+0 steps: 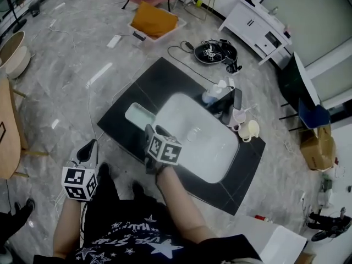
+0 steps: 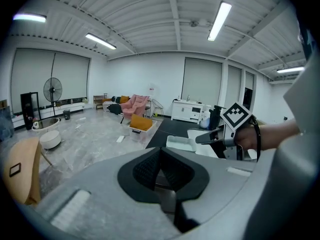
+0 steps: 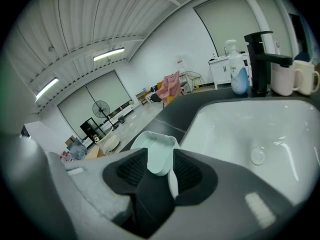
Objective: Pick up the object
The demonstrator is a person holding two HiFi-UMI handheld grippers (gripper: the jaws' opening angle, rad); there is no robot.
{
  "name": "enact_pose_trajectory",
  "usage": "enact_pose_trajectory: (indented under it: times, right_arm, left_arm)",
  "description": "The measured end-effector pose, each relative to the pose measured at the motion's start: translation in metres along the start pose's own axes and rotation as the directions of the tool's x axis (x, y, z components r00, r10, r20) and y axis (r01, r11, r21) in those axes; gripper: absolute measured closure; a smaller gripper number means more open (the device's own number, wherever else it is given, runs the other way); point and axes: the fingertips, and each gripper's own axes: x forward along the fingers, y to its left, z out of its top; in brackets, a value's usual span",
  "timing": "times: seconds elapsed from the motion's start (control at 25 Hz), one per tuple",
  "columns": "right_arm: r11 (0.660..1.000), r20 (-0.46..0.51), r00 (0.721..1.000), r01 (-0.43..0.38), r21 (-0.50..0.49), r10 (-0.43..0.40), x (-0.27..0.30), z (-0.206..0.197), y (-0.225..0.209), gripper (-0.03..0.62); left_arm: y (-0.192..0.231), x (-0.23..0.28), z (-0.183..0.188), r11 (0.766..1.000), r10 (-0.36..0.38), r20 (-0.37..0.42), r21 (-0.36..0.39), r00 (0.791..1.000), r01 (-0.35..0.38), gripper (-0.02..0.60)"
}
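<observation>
A pale green tray [image 1: 139, 114] lies on the black counter [image 1: 159, 78], left of the white sink [image 1: 212, 158]. My right gripper [image 1: 149, 132] reaches over the counter's near edge to the tray's near end. In the right gripper view that end of the tray [image 3: 159, 151] sits between the two black pads of the right gripper [image 3: 161, 170], close to both; I see no clear press. My left gripper [image 1: 88, 150] hangs low at the left, off the counter. Its pads meet with nothing between them in the left gripper view [image 2: 160, 159], which also shows the tray [image 2: 179, 143].
A black faucet [image 1: 228, 100], a soap bottle [image 1: 212, 95] and two mugs [image 1: 247, 130] stand at the sink's far side. The sink drain [image 1: 192, 135] is near the tray. A wooden table [image 1: 6, 131] is at the left. An orange cushion [image 1: 154, 18] and cables lie on the floor.
</observation>
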Motion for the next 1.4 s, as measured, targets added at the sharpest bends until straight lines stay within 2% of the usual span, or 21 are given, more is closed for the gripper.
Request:
enact_pose_trajectory:
  times: [0.2,0.52,0.8,1.08,1.4]
  right_arm:
    - [0.993,0.008,0.994,0.106,0.045,-0.106,0.015,0.003,-0.003,0.436]
    - [0.957,-0.028,0.961,0.278,0.088,-0.277,0.032,-0.003,-0.014,0.463]
    - [0.927,-0.065,0.934,0.356,0.118,-0.350,0.037,-0.005,-0.016,0.489]
    - [0.899,-0.080,0.906,0.423,0.113,-0.416,0.035,-0.006,-0.024,0.564]
    - [0.906,-0.059,0.915,0.403,0.132,-0.399,0.025,0.002,-0.029,0.569]
  left_arm:
    - [0.017,0.031,0.012,0.994,-0.106,-0.021,0.036,0.994,0.106,0.572]
    - [0.034,0.072,0.018,0.961,-0.258,-0.082,0.080,0.963,0.265,0.572]
    - [0.041,0.101,0.024,0.929,-0.344,-0.110,0.101,0.932,0.355,0.572]
    - [0.041,0.115,0.024,0.911,-0.386,-0.126,0.104,0.914,0.399,0.572]
    - [0.038,0.114,0.030,0.919,-0.368,-0.112,0.105,0.923,0.379,0.572]
